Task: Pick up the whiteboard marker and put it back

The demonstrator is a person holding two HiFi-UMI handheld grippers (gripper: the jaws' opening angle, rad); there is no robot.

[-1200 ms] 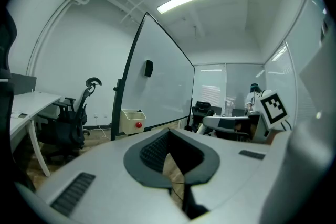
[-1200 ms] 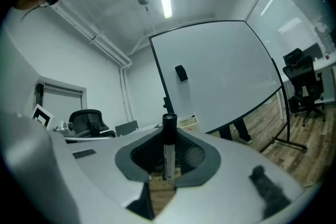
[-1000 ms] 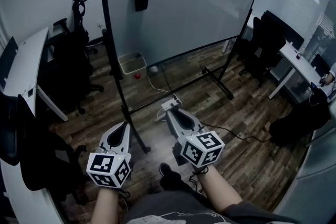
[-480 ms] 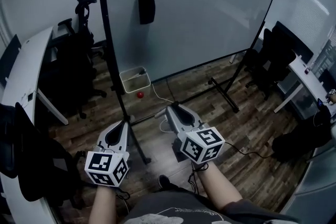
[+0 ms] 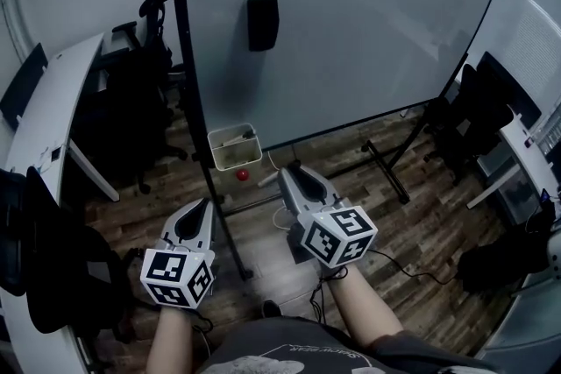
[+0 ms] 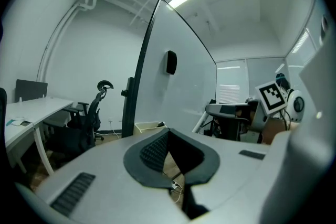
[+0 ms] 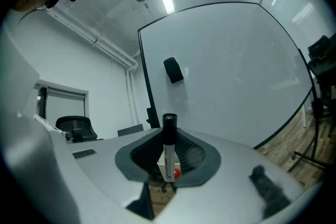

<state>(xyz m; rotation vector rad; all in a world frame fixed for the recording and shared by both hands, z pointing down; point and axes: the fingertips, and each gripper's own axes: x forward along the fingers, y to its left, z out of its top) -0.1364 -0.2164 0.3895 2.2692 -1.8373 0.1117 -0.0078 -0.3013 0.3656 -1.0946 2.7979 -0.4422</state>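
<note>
The whiteboard marker [image 7: 168, 132], dark with a black cap, stands upright between the jaws of my right gripper [image 7: 168, 139], which is shut on it. In the head view the right gripper [image 5: 292, 174] points at the lower part of the whiteboard [image 5: 351, 13], and the marker is hidden there. A black block [image 5: 262, 22] is stuck on the board and also shows in the right gripper view as a black block [image 7: 172, 70]. My left gripper [image 5: 200, 208] is beside the board's black left post [image 5: 197, 118]. Its jaws meet at the tips in the left gripper view [image 6: 168, 134] with nothing between them.
A white basket [image 5: 235, 146] and a red ball [image 5: 243, 175] lie on the wooden floor at the board's foot. Black office chairs [image 5: 131, 101] and a white desk [image 5: 53, 118] stand at the left. The board's stand leg [image 5: 386, 158] and more chairs [image 5: 482, 109] are at the right.
Both grippers and the person have moved closer to the whiteboard, which fills more of the head view. The basket and red ball now lie just ahead of the right gripper.
</note>
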